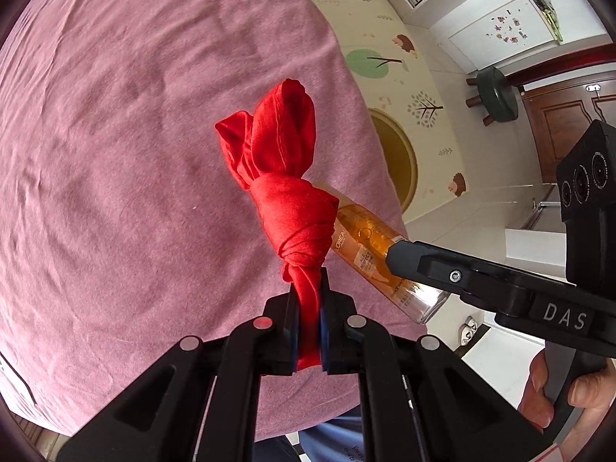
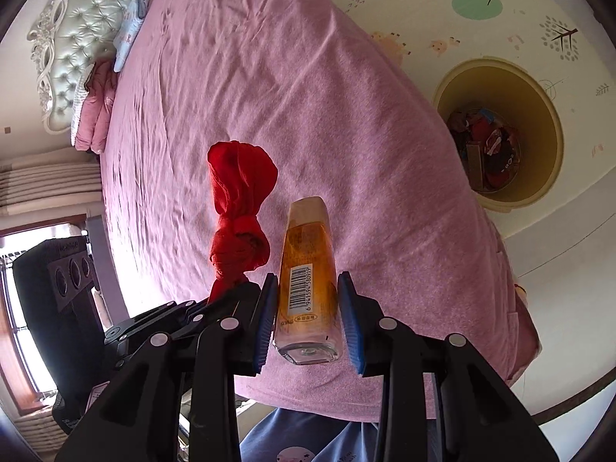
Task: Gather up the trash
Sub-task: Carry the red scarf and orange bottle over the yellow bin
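Above the pink bedspread: knotted red cloth clamped in left gripper, amber bottle pinched by right gripper just beside.

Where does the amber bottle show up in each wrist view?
Left wrist: amber bottle right of centre, behind the knotted red cloth, clamped by the right gripper.
Right wrist: bottle centre, between the fingers.
Shared landmark: yellow bin beside the pink bed.
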The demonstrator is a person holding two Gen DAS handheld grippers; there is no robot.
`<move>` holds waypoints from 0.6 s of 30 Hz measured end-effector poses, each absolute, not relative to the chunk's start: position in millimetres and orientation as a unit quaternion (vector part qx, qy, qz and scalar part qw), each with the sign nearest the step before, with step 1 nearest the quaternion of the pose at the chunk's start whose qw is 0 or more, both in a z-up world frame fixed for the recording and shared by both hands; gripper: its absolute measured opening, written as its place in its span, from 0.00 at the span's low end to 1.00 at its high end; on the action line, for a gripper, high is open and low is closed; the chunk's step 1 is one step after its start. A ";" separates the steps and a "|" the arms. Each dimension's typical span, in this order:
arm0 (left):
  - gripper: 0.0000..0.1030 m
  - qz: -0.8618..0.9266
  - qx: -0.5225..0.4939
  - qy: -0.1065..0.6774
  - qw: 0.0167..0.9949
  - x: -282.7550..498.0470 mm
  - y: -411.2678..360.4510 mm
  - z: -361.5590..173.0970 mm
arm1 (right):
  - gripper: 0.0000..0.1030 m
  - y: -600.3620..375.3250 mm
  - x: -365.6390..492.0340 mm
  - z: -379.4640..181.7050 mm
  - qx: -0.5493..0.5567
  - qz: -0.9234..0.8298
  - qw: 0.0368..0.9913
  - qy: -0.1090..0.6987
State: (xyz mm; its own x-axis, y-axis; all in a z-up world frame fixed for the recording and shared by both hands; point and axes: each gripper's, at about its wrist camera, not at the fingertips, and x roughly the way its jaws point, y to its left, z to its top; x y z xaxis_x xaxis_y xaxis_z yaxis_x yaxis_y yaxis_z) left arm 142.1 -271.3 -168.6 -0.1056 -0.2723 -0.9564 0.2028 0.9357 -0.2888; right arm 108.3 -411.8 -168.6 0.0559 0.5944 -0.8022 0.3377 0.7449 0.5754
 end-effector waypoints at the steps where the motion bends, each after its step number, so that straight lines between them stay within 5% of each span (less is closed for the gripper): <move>1: 0.07 -0.181 -0.021 0.721 0.669 146.3 -279.3 -167.7 | 0.31 -420.3 110.5 -168.2 0.347 0.095 0.642 0.677; 18: 0.07 -0.244 0.020 0.719 0.650 207.9 -411.1 -179.1 | 0.31 -564.3 125.3 -175.4 0.404 -0.018 0.668 0.625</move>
